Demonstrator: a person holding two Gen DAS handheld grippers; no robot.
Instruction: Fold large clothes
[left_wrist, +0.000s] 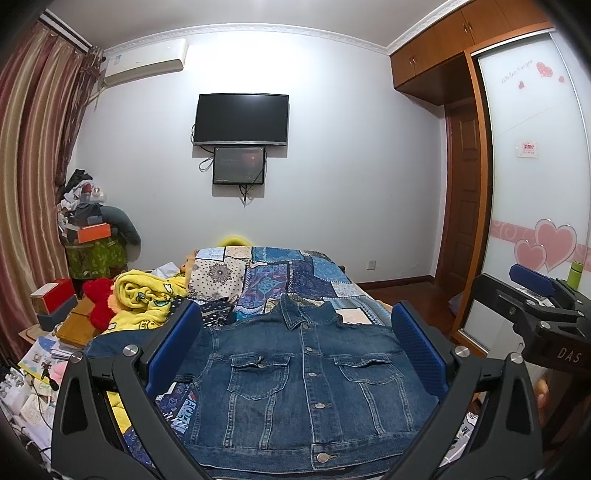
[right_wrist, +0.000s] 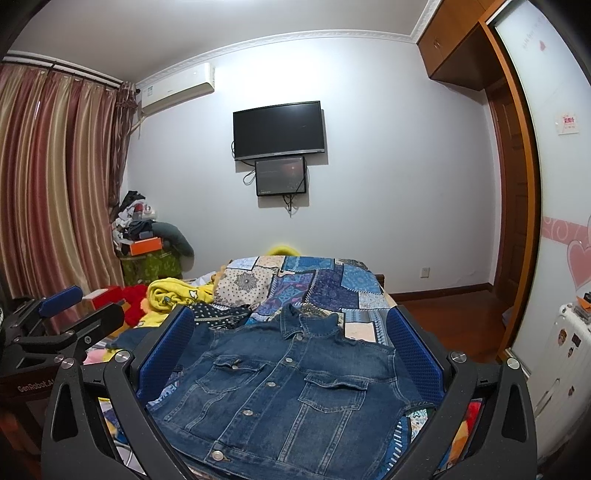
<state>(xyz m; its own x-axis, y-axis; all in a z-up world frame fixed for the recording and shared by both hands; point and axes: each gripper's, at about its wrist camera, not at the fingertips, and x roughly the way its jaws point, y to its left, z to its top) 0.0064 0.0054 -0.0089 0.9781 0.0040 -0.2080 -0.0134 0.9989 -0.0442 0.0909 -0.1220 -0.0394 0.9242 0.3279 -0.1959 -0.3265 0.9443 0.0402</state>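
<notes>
A blue denim jacket (left_wrist: 295, 376) (right_wrist: 280, 391) lies front up and buttoned on the patchwork bedspread (left_wrist: 295, 273) (right_wrist: 321, 284), collar toward the far wall. One sleeve (left_wrist: 110, 341) spreads out to the left. My left gripper (left_wrist: 295, 350) hovers above the jacket, wide open, nothing between its blue pads. My right gripper (right_wrist: 288, 354) also stands wide open over the jacket with nothing in it. The right gripper (left_wrist: 535, 295) shows at the right edge of the left wrist view, and the left gripper (right_wrist: 62, 306) shows at the left edge of the right wrist view.
A yellow blanket (left_wrist: 147, 299) and a red plush toy (left_wrist: 98, 299) lie left of the jacket. Boxes and papers (left_wrist: 44, 339) crowd the left side. A wardrobe with sliding door (left_wrist: 532, 166) stands right, wooden floor (left_wrist: 417, 299) beside the bed. A TV (left_wrist: 242, 118) hangs ahead.
</notes>
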